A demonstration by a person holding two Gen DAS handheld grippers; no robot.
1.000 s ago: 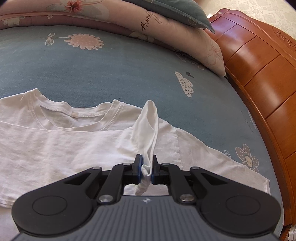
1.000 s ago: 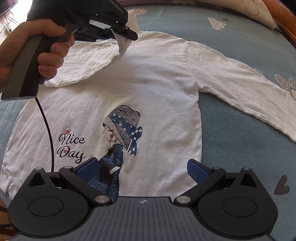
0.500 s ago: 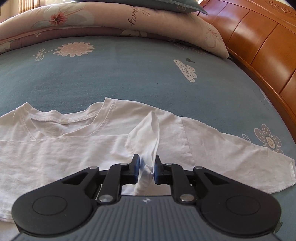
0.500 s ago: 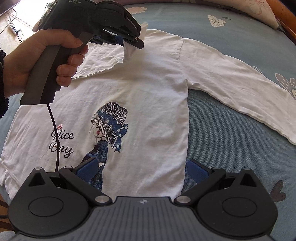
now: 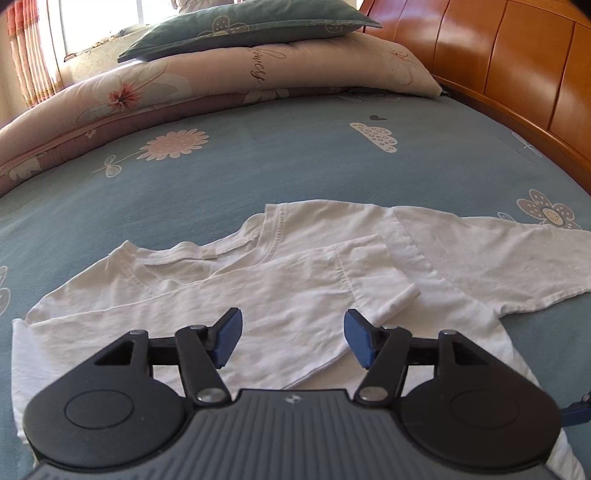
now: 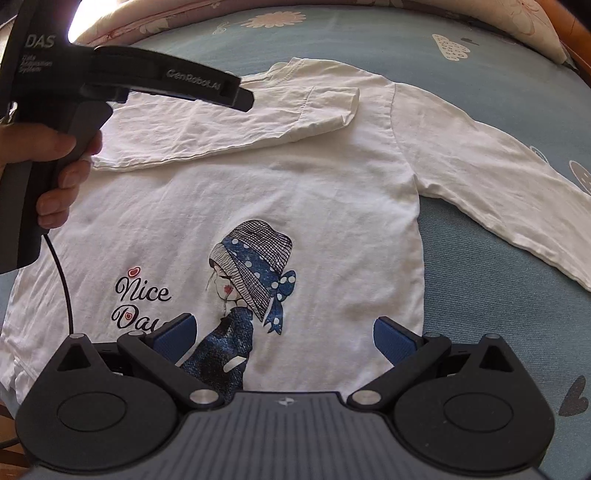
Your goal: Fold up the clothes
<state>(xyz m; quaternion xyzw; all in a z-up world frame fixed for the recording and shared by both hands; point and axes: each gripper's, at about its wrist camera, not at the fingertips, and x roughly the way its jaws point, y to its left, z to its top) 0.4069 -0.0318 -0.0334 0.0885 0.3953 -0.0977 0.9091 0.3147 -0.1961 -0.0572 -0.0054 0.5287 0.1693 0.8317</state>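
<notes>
White shirt (image 6: 295, 177) lies flat under both down-tilted claws: left claw (image 5: 293, 341) opening (nothing between), right claw (image 6: 284, 338) wide.

White long-sleeve shirt (image 6: 295, 192) flat, face-up on bed: girl-in-hat print, "Nice Day" lettering. One sleeve (image 6: 229, 125) folded across chest, other sleeve (image 6: 498, 184) stretched out sideways.

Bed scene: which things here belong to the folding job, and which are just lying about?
In the job:
white long-sleeved shirt
its folded-in sleeve
its spread sleeve
left gripper, jaws opening, nothing between them
right gripper

Lying about:
green pillow
folded quilt
wooden headboard
</notes>
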